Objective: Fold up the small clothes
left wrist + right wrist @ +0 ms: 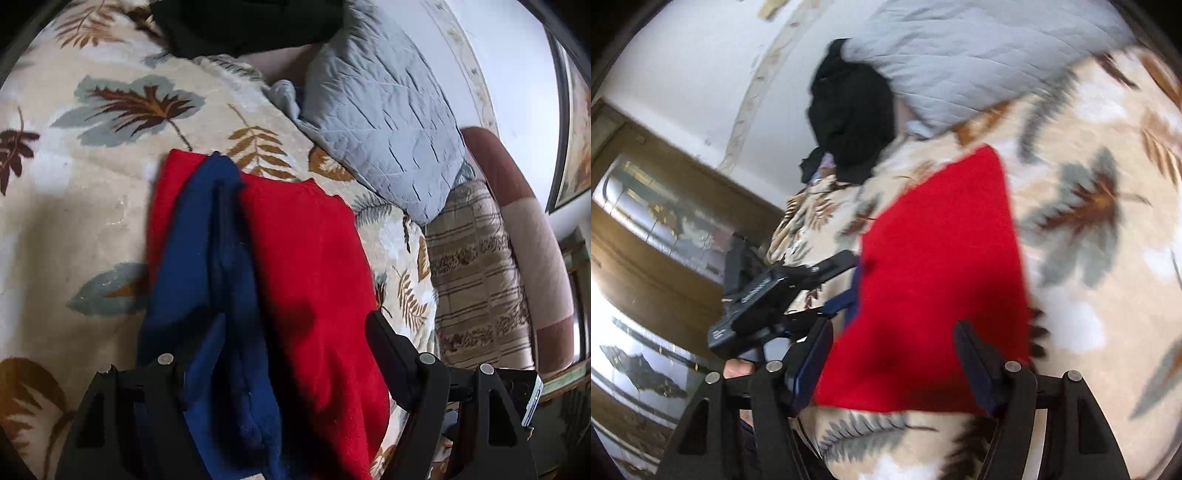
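Draped over the near finger of the left claw (273,354), a blue garment (207,266) hangs across the red garment (310,258), which lies flat on the bed's leaf-print blanket (92,206), probably as the next piece to fold. That claw is spread, pinching nothing. Opposite, the right claw (894,354) is spread over the red garment's near edge, likely to take it. Farther back lie a grey pillow (384,122) and black clothing (243,26).

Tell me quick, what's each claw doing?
Left gripper: open, red cloth and blue cloth between its jaws.
Right gripper: open over red cloth.
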The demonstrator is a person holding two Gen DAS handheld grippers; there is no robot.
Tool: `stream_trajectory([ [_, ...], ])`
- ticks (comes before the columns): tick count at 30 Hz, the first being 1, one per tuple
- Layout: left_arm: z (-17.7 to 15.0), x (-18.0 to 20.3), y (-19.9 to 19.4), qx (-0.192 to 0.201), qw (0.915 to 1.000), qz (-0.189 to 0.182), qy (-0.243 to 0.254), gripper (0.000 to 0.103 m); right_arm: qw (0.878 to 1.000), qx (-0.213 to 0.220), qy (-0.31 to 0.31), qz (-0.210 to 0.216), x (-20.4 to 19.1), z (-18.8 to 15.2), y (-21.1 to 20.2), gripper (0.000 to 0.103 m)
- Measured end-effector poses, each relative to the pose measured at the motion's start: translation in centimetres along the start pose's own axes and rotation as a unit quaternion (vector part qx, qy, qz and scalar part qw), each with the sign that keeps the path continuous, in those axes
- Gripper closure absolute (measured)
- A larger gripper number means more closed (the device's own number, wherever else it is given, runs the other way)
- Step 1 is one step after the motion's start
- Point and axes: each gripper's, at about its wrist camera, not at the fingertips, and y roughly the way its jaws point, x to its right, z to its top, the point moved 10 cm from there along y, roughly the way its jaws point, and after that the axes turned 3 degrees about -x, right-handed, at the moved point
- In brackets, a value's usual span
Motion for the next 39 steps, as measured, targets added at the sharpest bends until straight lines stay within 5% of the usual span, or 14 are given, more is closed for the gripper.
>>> stream_trajectory([
  [3,-0.9,-0.7,1.6,-0.039,0.9980,0.051,0.003,0.030,1.000,-0.001,0.003,0.010,0.6,-0.6,-0.1,0.031],
  [5,-1.4,-1.3,2.5,-0.057,0.9952,0.079,0.004,0.079,1.000,-0.009,0.004,0.016,0.8,-0.9,0.4,0.031],
  [8,-0.7,-0.1,1.4,-0.034,0.9958,0.081,0.027,0.085,1.000,-0.011,-0.005,0.019,0.8,-1.3,0.6,0.031],
  [13,2.4,5.2,-4.8,0.053,0.9895,0.062,0.119,0.085,1.000,-0.012,-0.015,0.019,0.8,-1.2,0.4,0.031],
  [15,2.9,3.9,-5.4,0.056,0.9851,0.080,0.142,0.085,1.000,-0.010,-0.019,0.021,0.4,-1.0,0.3,0.031],
  [19,1.5,-5.9,-0.7,-0.020,0.9892,0.134,0.058,0.083,0.999,-0.016,-0.028,0.024,-0.2,-1.2,0.9,0.031],
  [20,1.2,-6.9,-0.6,-0.007,0.9927,0.113,0.043,0.083,0.999,-0.022,-0.028,0.021,-0.2,-1.4,1.3,0.031],
  [22,1.2,-6.6,-1.5,0.009,0.9953,0.089,0.035,0.083,0.999,-0.030,-0.029,0.018,-0.2,-1.9,1.6,0.031],
  [30,1.0,-6.8,-2.8,0.034,0.9902,0.133,0.027,0.066,0.999,-0.029,-0.025,0.015,-0.1,-2.2,1.1,0.031],
  [34,1.2,-6.7,-7.3,0.121,0.9645,0.233,0.024,0.067,0.999,-0.027,-0.012,0.014,0.9,-2.4,0.5,0.031],
  [39,-1.3,-0.7,-7.1,0.139,0.9707,0.175,0.088,0.063,0.999,-0.024,0.021,0.031,2.3,-1.3,1.0,0.030],
])
